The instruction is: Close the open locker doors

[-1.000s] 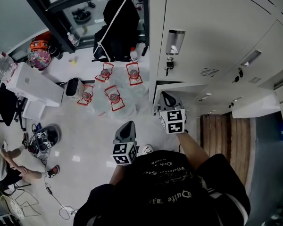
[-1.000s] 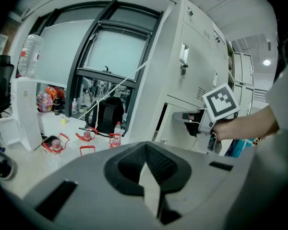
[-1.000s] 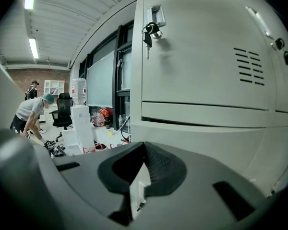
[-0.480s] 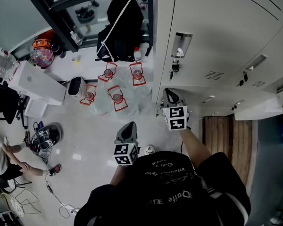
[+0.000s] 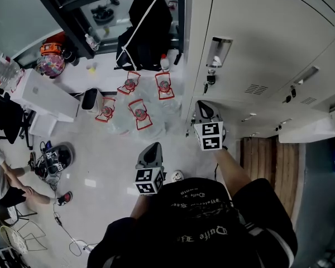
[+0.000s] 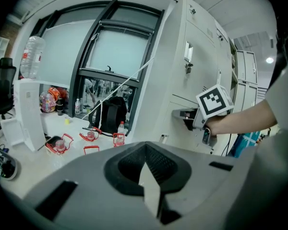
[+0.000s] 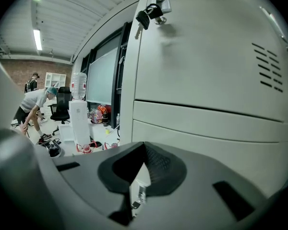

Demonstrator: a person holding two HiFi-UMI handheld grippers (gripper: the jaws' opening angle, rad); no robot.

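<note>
Your right gripper (image 5: 204, 109) has its jaws pressed together with nothing between them. Its tips sit at the face of the lower door (image 7: 206, 152), close to that door's lock-side edge. Whether they touch it yet is not clear. The door looks almost home: its top edge shows as a narrow band under the upper door (image 7: 216, 51), which appears closed with a key (image 7: 149, 14) hanging in its lock.

To finish this step well, push with the blunt closed tips, square to the panel and near the lock side, away from the hinge. Press steadily until the face lies flush with the upper door. Don't slide upward, or you could catch the key.

Your left gripper (image 5: 151, 151) is also closed and empty. It hangs over the floor, well apart from the lockers, and is not needed for this push.

Further right along the row, another door (image 5: 304, 130) looks to be standing out from the bank, so it is probably next.

To your left, jugs (image 5: 137, 115) with red handles cluster near the locker corner, with a black bag (image 5: 148, 29) behind them. A white box (image 5: 47, 96), a loose cable (image 5: 67, 233) and a crouching person (image 5: 3, 177) lie further off. None of these blocks the door, but mind the jugs if you step left.
</note>
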